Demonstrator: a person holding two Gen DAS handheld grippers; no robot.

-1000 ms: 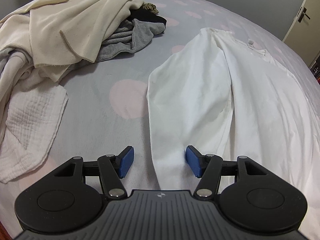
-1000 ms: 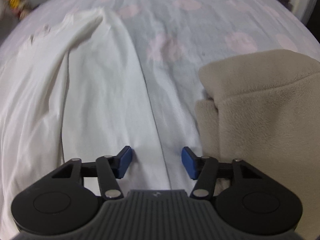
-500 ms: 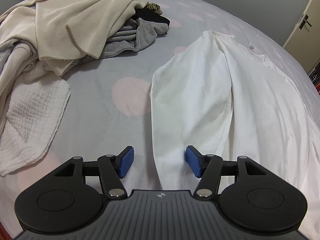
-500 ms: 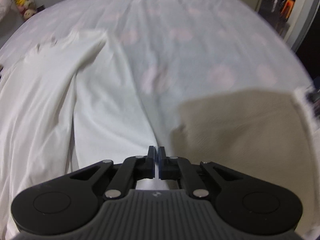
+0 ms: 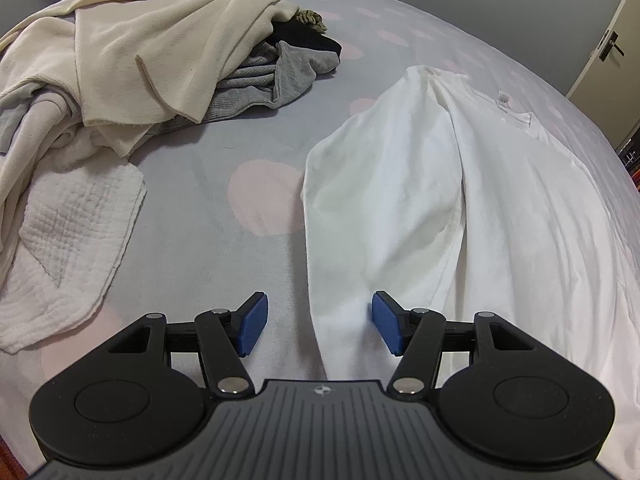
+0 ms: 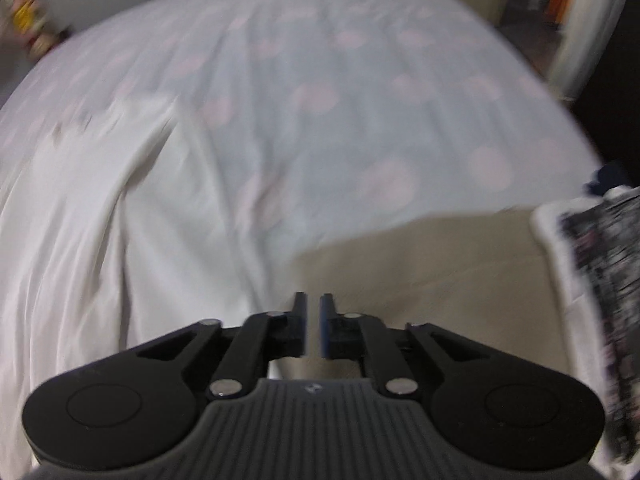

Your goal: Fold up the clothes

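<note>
Left tool [image 5: 316,328] poised with its blue pads set wide apart astride the near left edge of the white garment [image 5: 432,200], which lies spread lengthwise on the dotted bed sheet [image 5: 224,216], well apart from the heap of unfolded clothes [image 5: 160,60] at far left. Right tool [image 6: 313,326], seen blurred, with its jaws just reopened to a narrow gap and nothing between them, above the garment's right edge beside a beige fleece [image 6: 420,264].
</note>
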